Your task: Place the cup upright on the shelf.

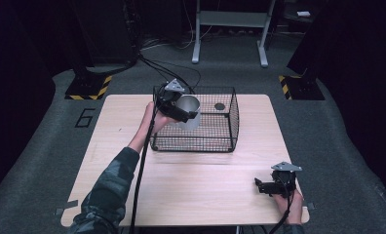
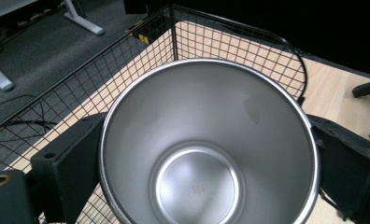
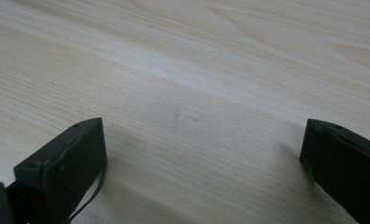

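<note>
Cup: steel cup (image 1: 189, 111), held tilted above the wire basket (image 1: 215, 141), centre of the high view, slightly left; mouth turned toward the lower left of that frame.
Left hand-held gripper: (image 1: 181, 113) clamped on the cup; in the left gripper view one black jaw presses each side of the cup (image 2: 206, 154) just below the rim.
Right hand-held gripper: (image 1: 264, 186) resting at the lower right of the high view, well apart from the basket; jaws apart, nothing between them.
Basket: black mesh, open top, standing on the counter (image 1: 132, 170); a small dark round thing (image 1: 220, 106) lies inside near its far wall, too small to identify.
Handling (judgement): thin-walled metal, so light and stiff; will not crush under the jaws. Polished wall likely slippery, and the taper could let it creep out of the grip. Not fragile, though it would clatter on the wire.
Hold (judgement): across the upper wall under the rolled rim, as now; the rim gives a stop against sliding.
High view adds: cup's place over the basket, both hands, tilt of the cup.
Left gripper view adds: cup interior is empty, a faint mark on the bottom, basket mesh (image 2: 141, 56) behind the rim.
Right gripper view adds: bare wood grain of the counter (image 3: 197, 93) between the spread jaws; confirms nothing is gripped.
</note>
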{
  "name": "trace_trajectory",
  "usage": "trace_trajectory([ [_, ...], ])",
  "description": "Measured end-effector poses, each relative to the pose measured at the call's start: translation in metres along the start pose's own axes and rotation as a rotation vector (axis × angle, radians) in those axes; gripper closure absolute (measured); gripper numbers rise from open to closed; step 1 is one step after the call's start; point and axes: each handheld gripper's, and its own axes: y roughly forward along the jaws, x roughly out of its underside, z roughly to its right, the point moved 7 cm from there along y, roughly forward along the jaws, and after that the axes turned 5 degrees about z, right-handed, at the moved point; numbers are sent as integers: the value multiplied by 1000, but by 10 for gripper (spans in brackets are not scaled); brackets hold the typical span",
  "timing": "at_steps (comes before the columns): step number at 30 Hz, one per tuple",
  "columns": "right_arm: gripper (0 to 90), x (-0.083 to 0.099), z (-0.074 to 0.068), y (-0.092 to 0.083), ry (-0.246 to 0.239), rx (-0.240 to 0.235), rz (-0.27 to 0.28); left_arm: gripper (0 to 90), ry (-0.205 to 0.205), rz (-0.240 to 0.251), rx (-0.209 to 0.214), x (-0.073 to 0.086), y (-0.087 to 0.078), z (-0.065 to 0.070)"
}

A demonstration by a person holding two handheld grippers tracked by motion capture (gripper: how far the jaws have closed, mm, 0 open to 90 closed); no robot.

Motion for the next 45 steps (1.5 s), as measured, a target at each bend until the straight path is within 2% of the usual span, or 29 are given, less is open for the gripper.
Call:
trace_trajectory([
  [5, 1, 0, 0, 0, 0, 0, 0, 62, -17, -14, -10, 7, 12, -7],
  [6, 1, 0, 0, 0, 5, 0, 2, 62, -14, -28, -1, 8, 13, -8],
  [7, 1, 0, 0, 0, 5, 1, 2, 62, -14, -22, -14, 9, 16, -10],
  [11, 1, 0, 0, 0, 3, 0, 2, 62, -19, -37, -13, 12, 24, -15],
  [23, 3, 0, 0, 0, -3, -3, 1, 62, -23, -79, 4, 22, 47, -19],
  [39, 4, 0, -1, 0, 0, -3, 0, 61, -46, -128, 11, 37, 65, -27],
  [45, 4, 0, -1, 0, 1, -2, 0, 61, -37, -156, 10, 42, 69, -28],
])
